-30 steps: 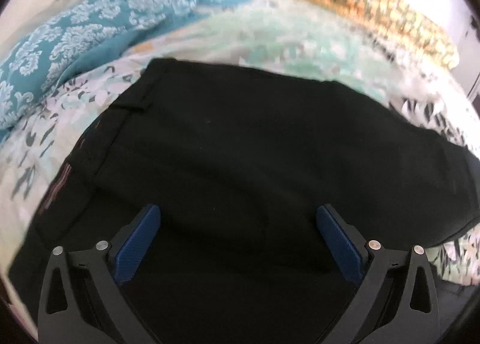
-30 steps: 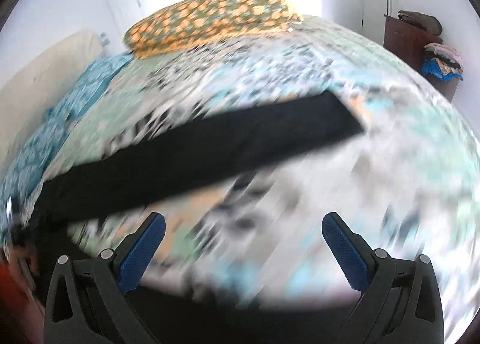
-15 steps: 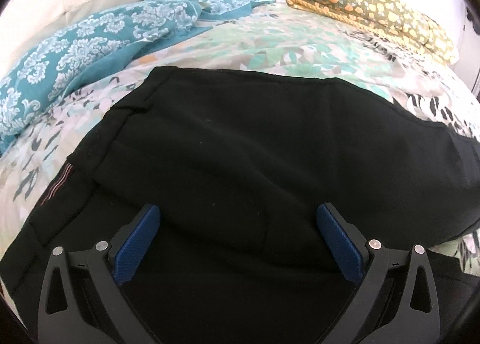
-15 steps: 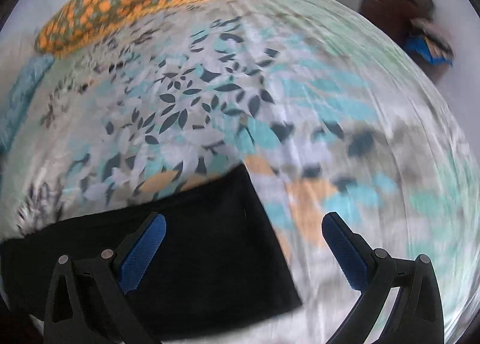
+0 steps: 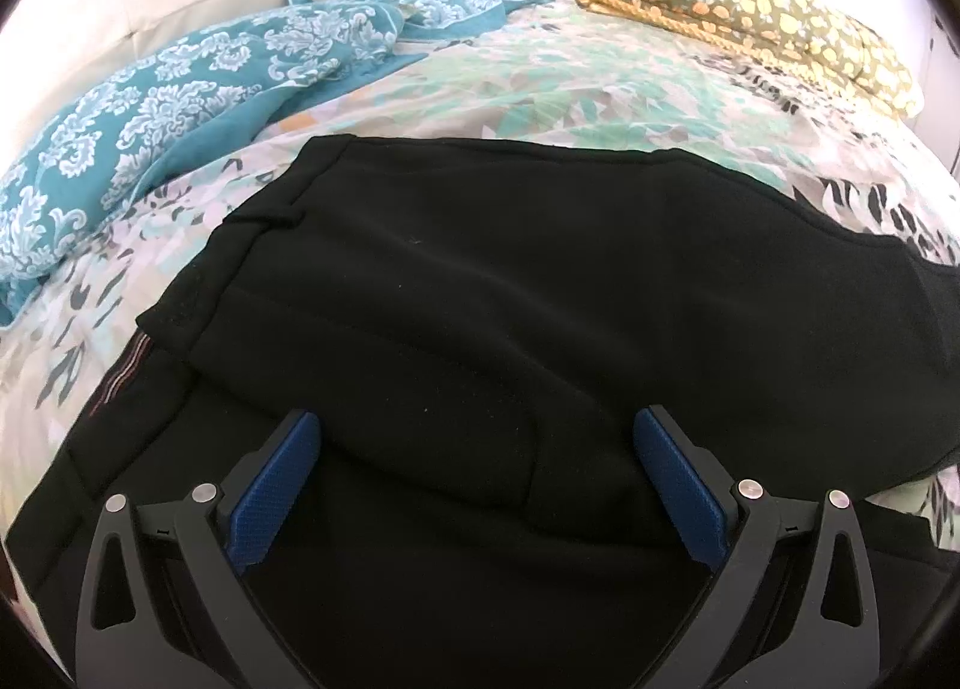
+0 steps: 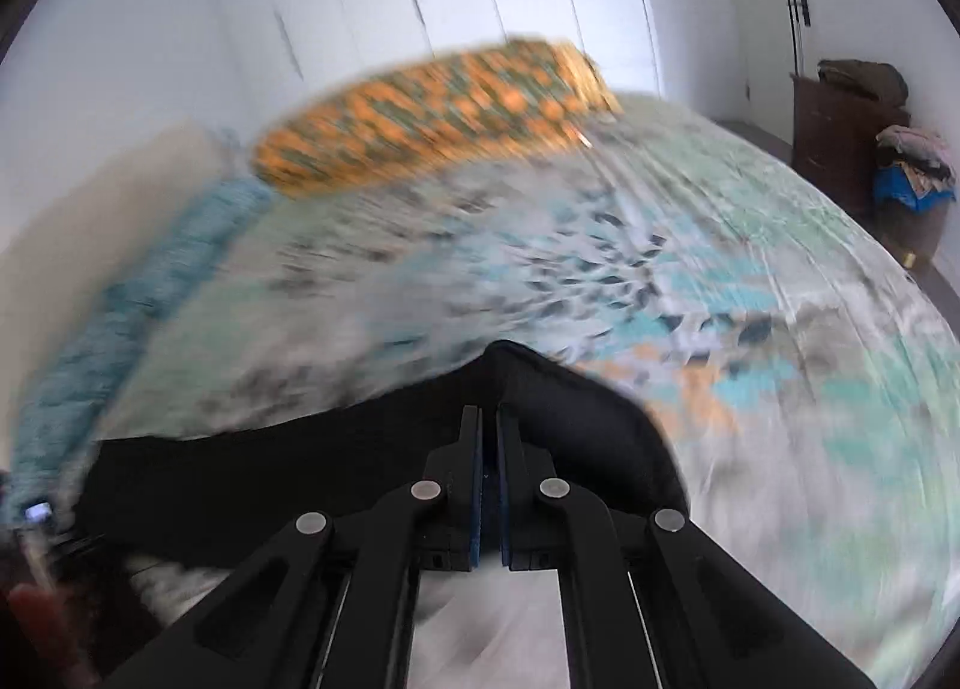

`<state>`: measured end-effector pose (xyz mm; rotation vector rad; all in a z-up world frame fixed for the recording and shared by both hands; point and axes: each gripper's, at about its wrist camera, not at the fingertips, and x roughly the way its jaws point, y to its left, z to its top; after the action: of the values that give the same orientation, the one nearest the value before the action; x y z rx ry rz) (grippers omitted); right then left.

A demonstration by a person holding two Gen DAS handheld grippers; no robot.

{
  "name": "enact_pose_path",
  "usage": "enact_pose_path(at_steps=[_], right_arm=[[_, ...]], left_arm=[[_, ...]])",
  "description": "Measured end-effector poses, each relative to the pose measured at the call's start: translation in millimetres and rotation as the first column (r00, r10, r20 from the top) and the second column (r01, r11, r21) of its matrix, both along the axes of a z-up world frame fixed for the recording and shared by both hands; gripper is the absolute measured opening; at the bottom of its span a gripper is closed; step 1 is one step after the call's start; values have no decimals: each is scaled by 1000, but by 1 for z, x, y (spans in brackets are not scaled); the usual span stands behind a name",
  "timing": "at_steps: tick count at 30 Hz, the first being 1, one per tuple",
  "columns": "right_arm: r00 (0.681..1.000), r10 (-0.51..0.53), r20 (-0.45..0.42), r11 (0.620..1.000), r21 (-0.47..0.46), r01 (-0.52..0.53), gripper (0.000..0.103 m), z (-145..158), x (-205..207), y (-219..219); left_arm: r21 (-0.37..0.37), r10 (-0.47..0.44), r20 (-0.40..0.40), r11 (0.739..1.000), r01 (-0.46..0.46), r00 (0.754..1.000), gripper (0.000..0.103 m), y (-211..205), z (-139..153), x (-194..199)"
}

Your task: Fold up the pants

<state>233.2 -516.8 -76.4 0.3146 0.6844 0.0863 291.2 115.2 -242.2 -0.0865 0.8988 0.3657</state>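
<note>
Your right wrist view was smeared by motion: the orange pillow point(image 6: 432, 116), the teal blanket point(image 6: 138, 293) and the bedsheet point(image 6: 780, 329) print were all blurred. The pants point(image 6: 360, 473) ran out of that frame at lower left, and your closed fingers point(image 6: 465, 479) hid the pinched cloth. In your left view, the pants point(image 5: 480, 299) were cut off at the right and bottom edges.

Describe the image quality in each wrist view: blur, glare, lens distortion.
Left wrist view: sharp, with fisheye bending and a dark vignette; the wall above the teal patterned pillow is blown out white; the black pants show little detail. Right wrist view: motion-smeared across the bedsheet and orange patterned pillow, while the right gripper, moving with the camera, stays crisp.
</note>
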Motion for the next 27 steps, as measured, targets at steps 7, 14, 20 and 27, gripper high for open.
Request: enact_pose_path(at_steps=[7, 14, 20, 27], right_arm=[[824, -544, -159, 833, 9, 553, 6, -17, -206, -12], [707, -705, 49, 708, -4, 706, 87, 38, -254, -1], [862, -507, -22, 859, 79, 507, 87, 23, -213, 66], [949, 8, -315, 971, 231, 68, 87, -88, -162, 202]], left_arm=[[4, 6, -32, 1000, -6, 999, 102, -1, 3, 3], [-71, 10, -149, 997, -21, 989, 102, 2, 26, 1], [-209, -53, -58, 977, 40, 997, 102, -8, 63, -60], [-58, -212, -48, 976, 209, 976, 102, -39, 53, -98]])
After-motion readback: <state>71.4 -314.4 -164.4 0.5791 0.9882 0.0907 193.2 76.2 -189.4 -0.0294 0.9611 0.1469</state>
